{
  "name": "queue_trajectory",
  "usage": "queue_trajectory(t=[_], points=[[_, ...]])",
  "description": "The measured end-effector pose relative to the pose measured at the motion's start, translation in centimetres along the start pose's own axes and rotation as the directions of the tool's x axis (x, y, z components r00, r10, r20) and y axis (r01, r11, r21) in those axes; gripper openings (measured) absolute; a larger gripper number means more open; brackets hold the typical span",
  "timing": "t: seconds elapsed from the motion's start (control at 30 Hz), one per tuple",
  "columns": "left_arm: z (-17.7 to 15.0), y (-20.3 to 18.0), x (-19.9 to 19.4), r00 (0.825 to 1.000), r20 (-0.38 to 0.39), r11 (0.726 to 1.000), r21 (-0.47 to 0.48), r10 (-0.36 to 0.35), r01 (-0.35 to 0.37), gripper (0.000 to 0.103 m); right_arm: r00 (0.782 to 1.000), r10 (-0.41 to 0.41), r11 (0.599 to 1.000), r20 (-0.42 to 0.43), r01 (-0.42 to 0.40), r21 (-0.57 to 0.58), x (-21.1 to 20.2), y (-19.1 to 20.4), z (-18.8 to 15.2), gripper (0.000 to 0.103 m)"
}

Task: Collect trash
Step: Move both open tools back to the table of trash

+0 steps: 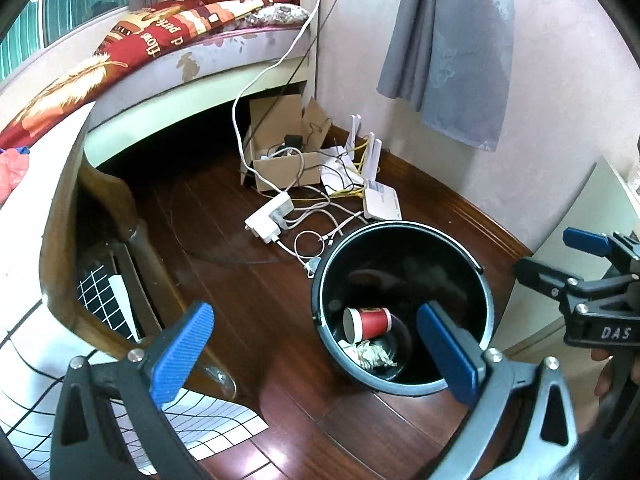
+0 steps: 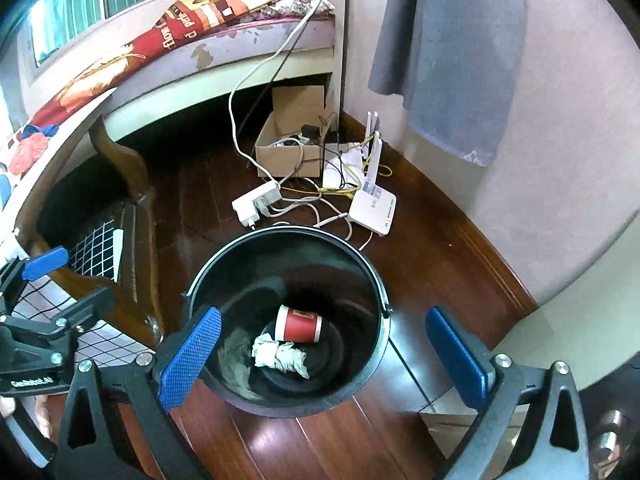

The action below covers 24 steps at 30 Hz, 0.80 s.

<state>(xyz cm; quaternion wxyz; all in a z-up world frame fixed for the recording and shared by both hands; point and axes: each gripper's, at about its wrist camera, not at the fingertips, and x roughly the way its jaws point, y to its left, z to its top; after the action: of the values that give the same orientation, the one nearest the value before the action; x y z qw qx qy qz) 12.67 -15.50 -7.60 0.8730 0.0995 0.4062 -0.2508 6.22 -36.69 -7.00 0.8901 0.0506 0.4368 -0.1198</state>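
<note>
Both hand-held grippers gape wide and hold nothing. The right hand-held gripper (image 2: 322,354) hangs straight over the black bin (image 2: 372,276), nearer than the left hand-held gripper (image 1: 314,344) beside it. Below, on the bin's bottom, a crumpled tissue (image 2: 280,354) touches the red paper cup (image 2: 299,324), which lies on its side, long axis crosswise.

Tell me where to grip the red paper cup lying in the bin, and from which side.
Come straight down from above through the bin's open top. The red cup lies on its side, so close the gripper across its round middle wall, not its ends. Avoid the crumpled paper right beside it.
</note>
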Motion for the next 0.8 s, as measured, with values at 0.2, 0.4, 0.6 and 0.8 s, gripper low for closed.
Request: queue_trajectory(t=[0.2,0.4,0.6,0.8], points=[[0.2,-0.2,-1.6,1.000,0.023,1.000,0.005,0.002,-0.002,0.103,1.000,-0.016,1.000,0.008,0.016,-0.027,-2.0,0.9,-0.3,0.103],[0.1,-0.2,-3.1,0.999,0.042,1.000,0.000,0.004,-0.004,0.103,0.999,-0.028,0.999,0.025,0.028,-0.015,-3.9,1.1,-0.5,0.103],[-0.1,0.1,-4.9,0.999,0.054,1.000,-0.025,0.009,-0.008,0.103,0.998,-0.048,0.999,0.043,0.048,-0.020,-5.2,1.7,-1.0,0.103],[-0.8,1.1,-7.2,0.994,0.083,0.996,-0.046,0.074,-0.071,0.103,0.996,-0.059,0.997,0.074,0.061,-0.036,-6.4,3.0,-1.2,0.103]])
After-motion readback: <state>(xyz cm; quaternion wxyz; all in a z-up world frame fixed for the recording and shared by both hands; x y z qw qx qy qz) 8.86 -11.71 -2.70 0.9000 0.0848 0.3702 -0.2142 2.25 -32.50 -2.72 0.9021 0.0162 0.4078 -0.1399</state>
